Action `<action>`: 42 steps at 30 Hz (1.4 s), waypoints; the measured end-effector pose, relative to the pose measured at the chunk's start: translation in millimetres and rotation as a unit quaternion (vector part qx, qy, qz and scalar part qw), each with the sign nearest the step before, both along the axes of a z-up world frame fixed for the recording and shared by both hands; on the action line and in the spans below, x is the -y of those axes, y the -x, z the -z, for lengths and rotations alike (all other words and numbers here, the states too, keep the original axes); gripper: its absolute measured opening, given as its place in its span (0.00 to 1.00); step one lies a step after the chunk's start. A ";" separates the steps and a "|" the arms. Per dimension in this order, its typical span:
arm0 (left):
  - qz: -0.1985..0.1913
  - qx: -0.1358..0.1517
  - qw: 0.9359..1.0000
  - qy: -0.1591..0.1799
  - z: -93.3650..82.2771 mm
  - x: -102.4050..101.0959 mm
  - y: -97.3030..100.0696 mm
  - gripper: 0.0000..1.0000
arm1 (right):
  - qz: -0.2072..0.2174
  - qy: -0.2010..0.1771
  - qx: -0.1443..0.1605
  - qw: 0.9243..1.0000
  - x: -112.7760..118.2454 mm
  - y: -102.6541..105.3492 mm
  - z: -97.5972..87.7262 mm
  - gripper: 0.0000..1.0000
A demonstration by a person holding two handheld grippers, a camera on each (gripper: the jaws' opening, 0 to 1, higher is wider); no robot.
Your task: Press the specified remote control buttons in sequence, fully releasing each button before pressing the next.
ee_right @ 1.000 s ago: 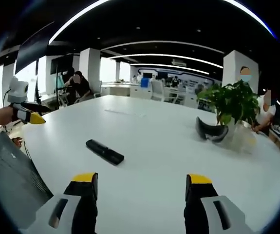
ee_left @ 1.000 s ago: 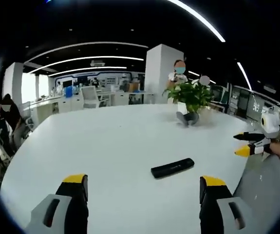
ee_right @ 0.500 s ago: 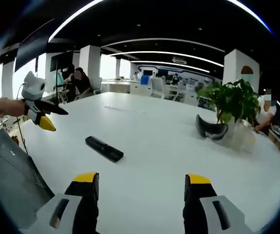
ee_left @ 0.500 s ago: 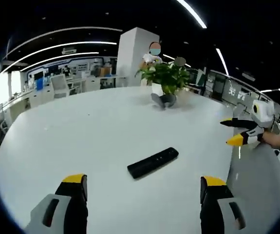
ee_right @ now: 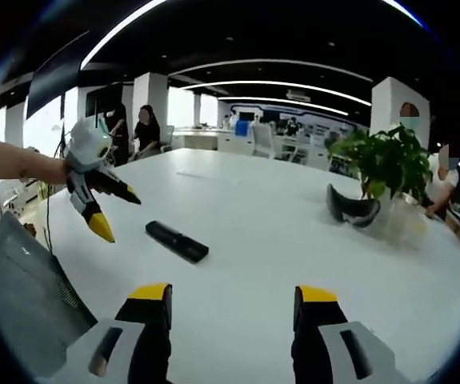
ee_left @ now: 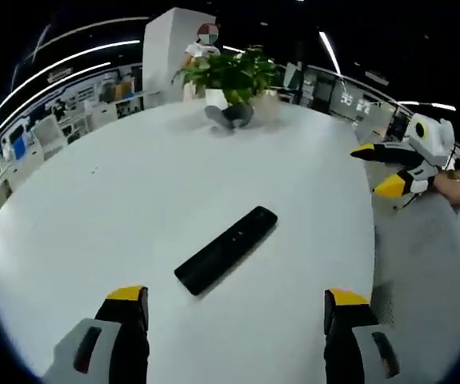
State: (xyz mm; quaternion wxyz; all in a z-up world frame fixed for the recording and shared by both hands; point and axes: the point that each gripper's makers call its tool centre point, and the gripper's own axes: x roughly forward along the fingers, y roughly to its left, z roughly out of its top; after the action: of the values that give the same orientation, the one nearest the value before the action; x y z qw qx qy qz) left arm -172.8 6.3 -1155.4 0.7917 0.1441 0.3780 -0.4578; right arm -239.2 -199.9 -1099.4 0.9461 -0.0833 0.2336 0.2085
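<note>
While my left tongs (ee_right: 106, 210) have dipped toward the slim black plastic remote (ee_left: 226, 250) mid-counter (ee_left: 94, 208), both tongs hang open, empty, nothing pressed yet.

Right gripper view: the right gripper (ee_right: 231, 300) hangs over the white table (ee_right: 278, 240), yellow-tipped jaws spread wide with bare tabletop between them. Ahead and to the left lies the black remote control (ee_right: 177, 242), flat on the table. Left of it the left gripper (ee_right: 111, 214) comes in, jaws parted, tips just beside the remote's near end. Far right, a potted plant (ee_right: 388, 164) beside a dark curved object (ee_right: 351, 210).
</note>
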 end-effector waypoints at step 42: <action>0.305 -0.019 0.914 -0.267 40.4 28.2 -22.5 0.43 | -0.032 -0.003 -0.045 0.998 -8.1 9.9 14.7 0.29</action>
State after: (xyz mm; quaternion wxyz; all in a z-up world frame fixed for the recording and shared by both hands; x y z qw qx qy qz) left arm -150.3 -21.9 -1195.9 0.5380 0.4497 0.4388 -0.5620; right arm -249.0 -191.8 -1114.2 0.9275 -0.0789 0.2726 0.2431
